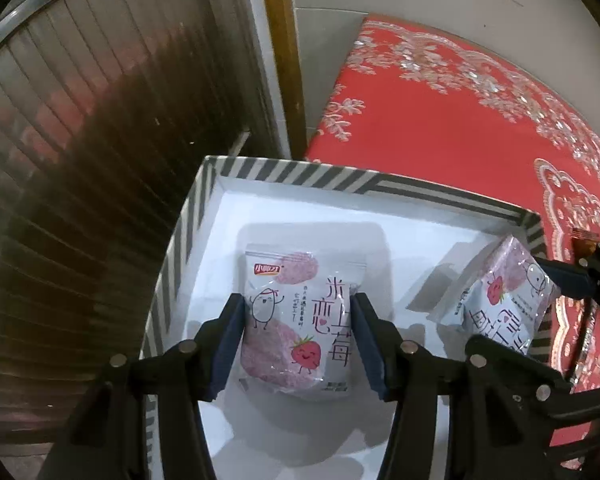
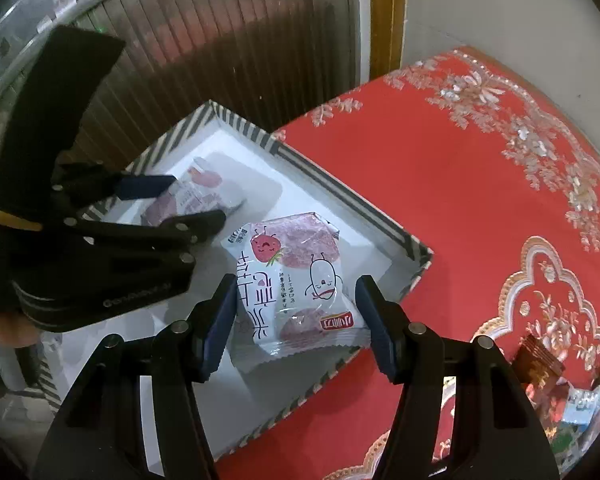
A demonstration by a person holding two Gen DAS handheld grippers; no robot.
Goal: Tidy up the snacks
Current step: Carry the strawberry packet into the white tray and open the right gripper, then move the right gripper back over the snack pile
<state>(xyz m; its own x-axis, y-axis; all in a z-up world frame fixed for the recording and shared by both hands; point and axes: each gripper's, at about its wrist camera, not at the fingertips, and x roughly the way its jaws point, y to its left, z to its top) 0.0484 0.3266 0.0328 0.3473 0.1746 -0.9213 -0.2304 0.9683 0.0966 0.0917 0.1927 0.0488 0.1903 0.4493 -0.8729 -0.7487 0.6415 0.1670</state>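
Black linkage arms with round silver rivets fill the bottom of both wrist views, each pair ending in dark blue pads.

Left gripper [image 1: 298, 320] points steeply down into the box, its jaws about half open and clamped on the two long edges of a strawberry snack packet [image 1: 298, 316]. That packet is a glossy white plastic pouch, flat and rectangular with a crimped seam, printed with pink rice-cracker discs, a smiling red strawberry, a cartoon grain figure and an orange brand tag. It hangs low over the white floor at the left side of the box.

Right gripper [image 2: 296, 316] likewise tilts downward, jaws a little over half open and pressing the sides of a second strawberry packet [image 2: 296, 284], held upside down with its sawtooth seam toward the camera. This one sits over the right half of the box, near the right wall.

Around both packets is the striped box [image 1: 284, 172], a shallow open cardboard tray with grey-and-cream diagonal stripes on its rim and a smooth white inside. It rests on a red embroidered cloth [image 1: 440, 128] with silvery floral stitching. Ribbed brown panelling [image 1: 100, 160] stands behind it.
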